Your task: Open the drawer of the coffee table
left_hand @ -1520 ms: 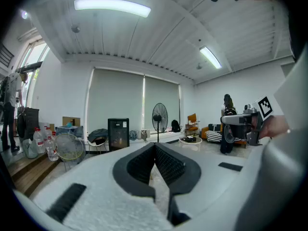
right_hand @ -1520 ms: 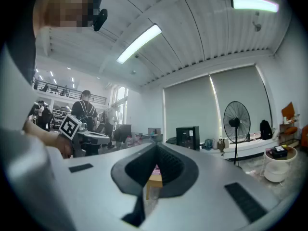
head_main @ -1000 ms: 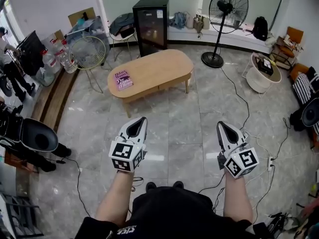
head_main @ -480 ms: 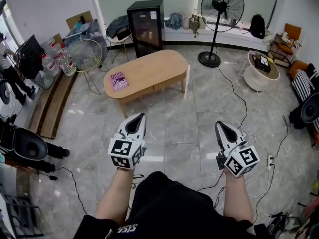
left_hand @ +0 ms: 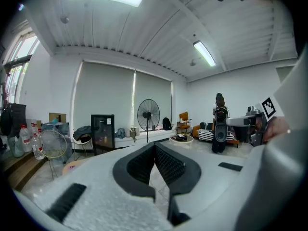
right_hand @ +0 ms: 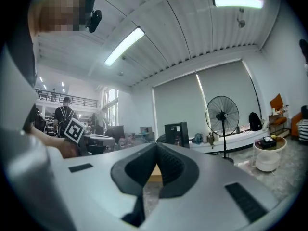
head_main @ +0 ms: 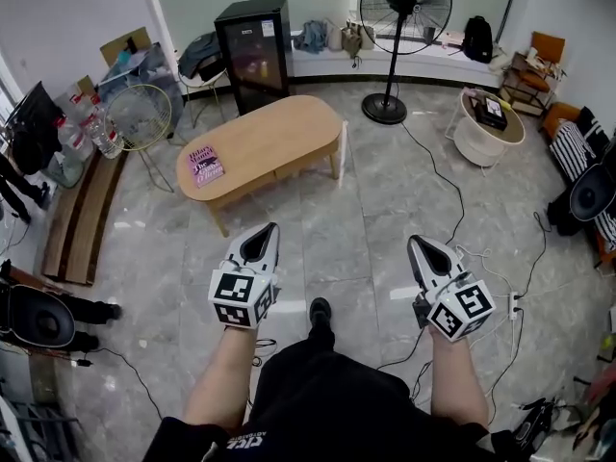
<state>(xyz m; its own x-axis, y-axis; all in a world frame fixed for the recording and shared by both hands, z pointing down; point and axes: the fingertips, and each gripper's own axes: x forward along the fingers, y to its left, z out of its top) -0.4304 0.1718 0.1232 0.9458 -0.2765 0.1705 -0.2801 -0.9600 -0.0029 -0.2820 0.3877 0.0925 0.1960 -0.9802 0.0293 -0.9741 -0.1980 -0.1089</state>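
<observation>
The oval wooden coffee table (head_main: pixel 274 138) stands ahead on the grey tiled floor, with a purple book (head_main: pixel 203 163) on its left end. Its drawer front (head_main: pixel 306 163) faces me along the near side and looks closed. My left gripper (head_main: pixel 262 232) is shut and empty, held out over the floor well short of the table. My right gripper (head_main: pixel 418 244) is also shut and empty, to the right at about the same distance. In the left gripper view the gripper's (left_hand: pixel 154 145) jaws meet with nothing between them; the right gripper view shows its gripper (right_hand: pixel 157 147) the same, with the table edge (right_hand: pixel 154 174) behind.
A black mini fridge (head_main: pixel 252 53) and a standing fan (head_main: pixel 397 22) stand behind the table. A wire chair (head_main: pixel 139 118) and water bottles (head_main: pixel 75 135) are at the left, a round white side table (head_main: pixel 489 123) at the right. Cables (head_main: pixel 452 195) trail across the floor to the right.
The view has swung right and I have stepped forward, one foot now showing. The table and fridge have shifted left in the picture. Both grippers stay shut.
</observation>
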